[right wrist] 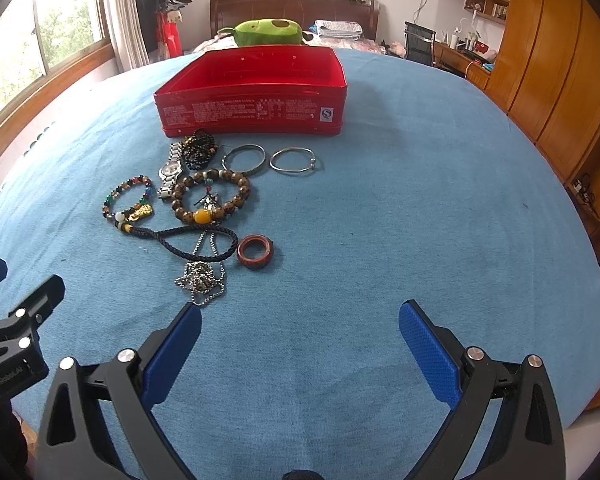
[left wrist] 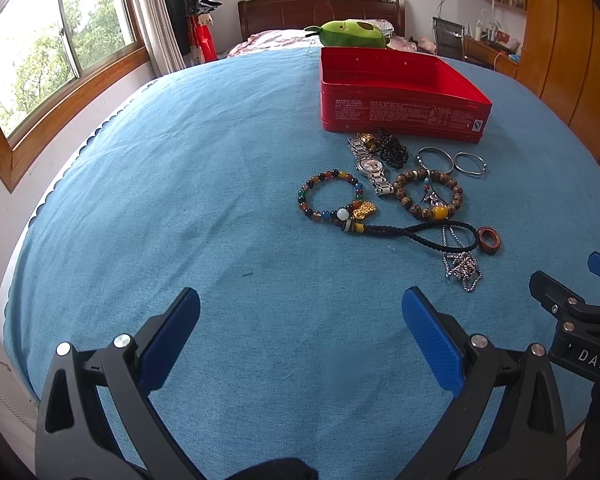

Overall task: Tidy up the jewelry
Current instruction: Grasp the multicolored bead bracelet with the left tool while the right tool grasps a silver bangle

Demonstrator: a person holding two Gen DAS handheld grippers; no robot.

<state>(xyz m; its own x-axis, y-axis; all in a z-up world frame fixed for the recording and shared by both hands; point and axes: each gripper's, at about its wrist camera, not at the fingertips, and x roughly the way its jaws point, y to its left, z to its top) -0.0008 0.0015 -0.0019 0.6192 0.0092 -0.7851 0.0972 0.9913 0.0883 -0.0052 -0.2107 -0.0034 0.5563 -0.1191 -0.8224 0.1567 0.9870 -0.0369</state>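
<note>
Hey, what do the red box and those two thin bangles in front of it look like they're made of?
Red box: likely painted sheet metal, glossy, with thin rolled edges and printed text. Two thin bangles: apparently silver-toned metal; shiny, wire-thin hoops.

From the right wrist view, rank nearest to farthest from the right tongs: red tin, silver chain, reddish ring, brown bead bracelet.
Right tongs open, empty.
1. silver chain, just ahead-left of the left fingertip.
2. reddish ring, slightly beyond, centre-left.
3. brown bead bracelet, farther back.
4. red tin, farthest, behind all jewelry.
</note>
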